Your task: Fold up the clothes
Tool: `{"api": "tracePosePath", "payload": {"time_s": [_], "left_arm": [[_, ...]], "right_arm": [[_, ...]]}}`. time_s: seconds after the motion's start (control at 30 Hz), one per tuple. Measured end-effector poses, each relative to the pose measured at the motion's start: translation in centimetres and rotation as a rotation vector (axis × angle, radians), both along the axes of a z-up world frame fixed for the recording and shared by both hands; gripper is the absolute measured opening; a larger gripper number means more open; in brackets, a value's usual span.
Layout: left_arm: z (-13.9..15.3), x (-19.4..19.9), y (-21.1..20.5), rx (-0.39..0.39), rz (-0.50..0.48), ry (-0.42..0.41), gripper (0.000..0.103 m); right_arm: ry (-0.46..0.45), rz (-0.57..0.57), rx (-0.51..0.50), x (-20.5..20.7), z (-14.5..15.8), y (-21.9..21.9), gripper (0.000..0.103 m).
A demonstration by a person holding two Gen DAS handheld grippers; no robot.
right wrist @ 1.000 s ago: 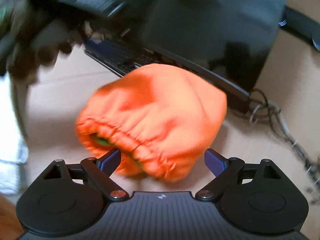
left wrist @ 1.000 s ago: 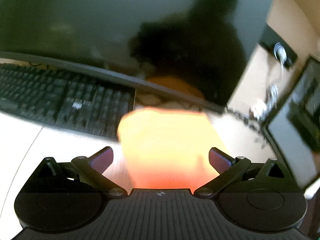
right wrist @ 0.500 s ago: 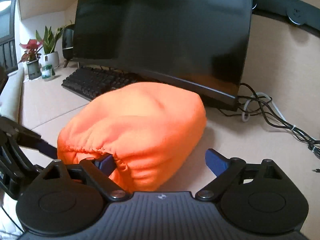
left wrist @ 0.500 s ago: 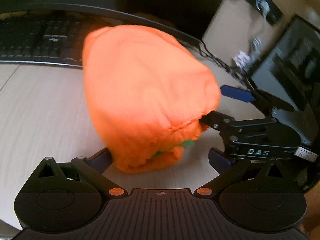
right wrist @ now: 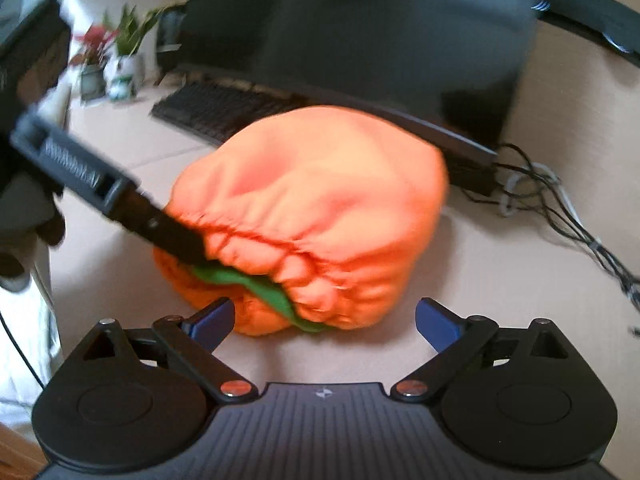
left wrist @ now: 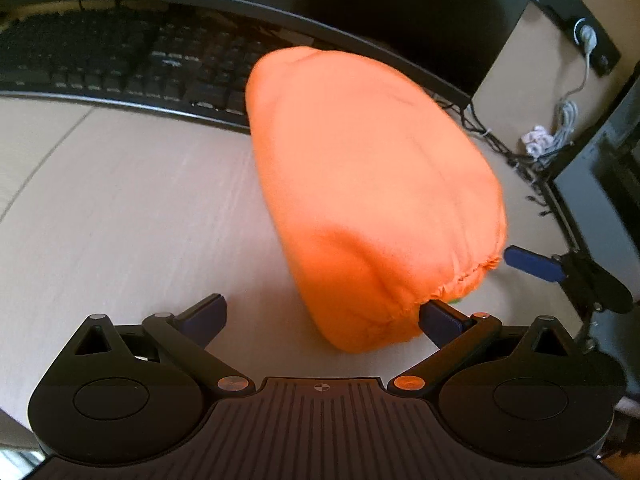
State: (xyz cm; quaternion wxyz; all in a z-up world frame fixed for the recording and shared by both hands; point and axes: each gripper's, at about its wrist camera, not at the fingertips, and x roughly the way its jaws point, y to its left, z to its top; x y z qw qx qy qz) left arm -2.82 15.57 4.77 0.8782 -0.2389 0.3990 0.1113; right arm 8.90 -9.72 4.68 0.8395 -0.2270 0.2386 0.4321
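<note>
An orange garment (left wrist: pixel 360 184), bunched into a rounded bundle, lies on the beige desk (left wrist: pixel 120 220) in front of a keyboard. Its gathered elastic hem faces the right wrist view, where a green lining (right wrist: pixel 260 286) shows inside the orange garment (right wrist: pixel 320 200). My left gripper (left wrist: pixel 322 316) is open, and the bundle's near end rests against its right finger. One black finger (right wrist: pixel 168 228) of the left gripper reaches the hem from the left. My right gripper (right wrist: pixel 325 322) is open just short of the hem, holding nothing. Its blue fingertip (left wrist: pixel 532 266) shows beside the bundle.
A black keyboard (left wrist: pixel 120 64) and a large dark monitor (left wrist: pixel 360 0) stand right behind the bundle. Cables (right wrist: pixel 560 208) trail over the desk at the right. Potted plants (right wrist: pixel 120 60) sit at the far left, and a second screen (left wrist: pixel 600 184) stands at the right edge.
The bundle has turned, so its hem and green lining now face my right gripper. My left gripper has shifted left, and its finger now touches the hem.
</note>
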Motion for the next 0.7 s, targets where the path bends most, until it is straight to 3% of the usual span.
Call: {"api": "tracePosePath", "payload": {"time_s": [0.07, 0.13, 0.33, 0.47, 0.57, 0.7], "left_arm": [[0.1, 0.0, 0.1, 0.019, 0.005, 0.006, 0.103], [0.3, 0.0, 0.2, 0.054, 0.016, 0.013, 0.103], [0.6, 0.3, 0.0, 0.072, 0.002, 0.009, 0.103], [0.4, 0.5, -0.2, 0.065, -0.008, 0.017, 0.103], [0.4, 0.3, -0.1, 0.059, -0.012, 0.022, 0.103], [1.1, -0.7, -0.2, 0.035, -0.058, -0.006, 0.103]], "right_arm": [[-0.090, -0.015, -0.059, -0.1, -0.8, 1.5, 0.097], [-0.168, -0.072, -0.051, 0.0, 0.0, 1.4, 0.097], [-0.139, -0.120, -0.081, 0.8, -0.2, -0.2, 0.097], [-0.013, -0.149, -0.012, 2.0, 0.5, -2.4, 0.097], [0.166, -0.181, 0.143, 3.8, 2.1, -5.6, 0.100], [0.281, -0.310, 0.312, 6.9, 3.7, -7.7, 0.103]]}}
